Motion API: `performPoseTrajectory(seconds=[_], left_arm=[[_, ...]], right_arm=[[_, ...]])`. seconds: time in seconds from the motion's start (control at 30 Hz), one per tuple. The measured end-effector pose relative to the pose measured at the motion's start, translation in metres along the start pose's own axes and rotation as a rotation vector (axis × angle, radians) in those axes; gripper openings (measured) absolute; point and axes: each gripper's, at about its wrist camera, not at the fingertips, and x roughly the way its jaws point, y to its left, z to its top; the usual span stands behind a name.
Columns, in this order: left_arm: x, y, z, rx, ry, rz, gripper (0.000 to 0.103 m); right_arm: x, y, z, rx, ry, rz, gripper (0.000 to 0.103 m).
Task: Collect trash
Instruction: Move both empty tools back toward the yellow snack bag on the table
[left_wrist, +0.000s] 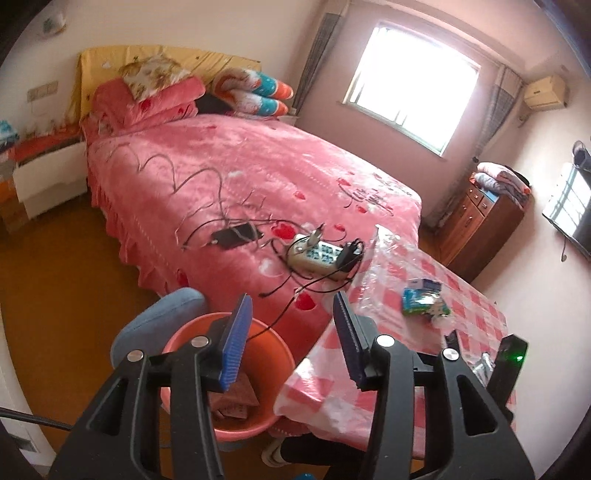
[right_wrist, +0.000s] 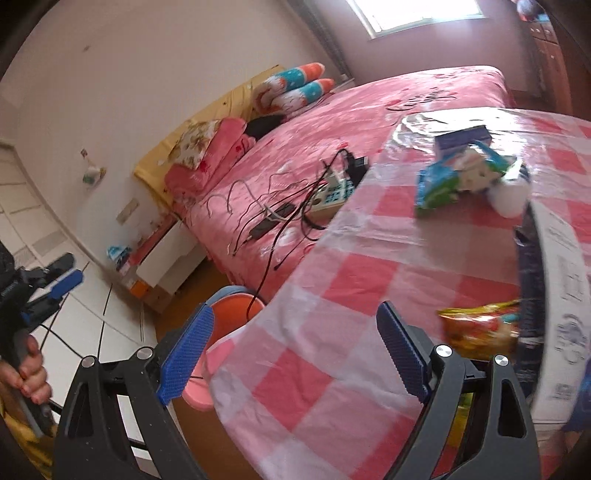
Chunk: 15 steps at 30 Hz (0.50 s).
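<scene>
Over glossy checked tablecloth (right_wrist: 332, 295), both ribbed blue tongs, left (left_wrist: 291, 332) and right (right_wrist: 295, 350), agape, empty, round orange bucket (left_wrist: 273, 354).

You're in a home bedroom. Main giveaway: a big bed (left_wrist: 258, 177) under a pink fleece cover with heart print, yellow headboard (left_wrist: 155, 59), folded pink blankets and a floral pillow (left_wrist: 147, 79) at its head, rolled patterned quilts (left_wrist: 255, 92) beside them. White nightstand (left_wrist: 48, 177) just left of the bed, wooden dresser (left_wrist: 480, 229) with folded bedding on top by the curtained window (left_wrist: 410, 85). Wall air conditioner (left_wrist: 546, 92) in the corner, wood-look floor (left_wrist: 66, 280). Lived-in clutter: a power strip (left_wrist: 317, 254) and tangled cables on the bed, and a tabletop (right_wrist: 369, 280) with pink checked cloth under clear plastic.
</scene>
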Motion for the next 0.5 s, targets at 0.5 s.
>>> performPoseTrajectory(seconds=[0.5], left_arm=[[-0.080, -0.090, 0.022, 0.124, -0.061, 0.000, 0.049]], right_arm=[[-0.053, -0.017, -0.003, -0.001, -0.094, 0.039, 0.089]])
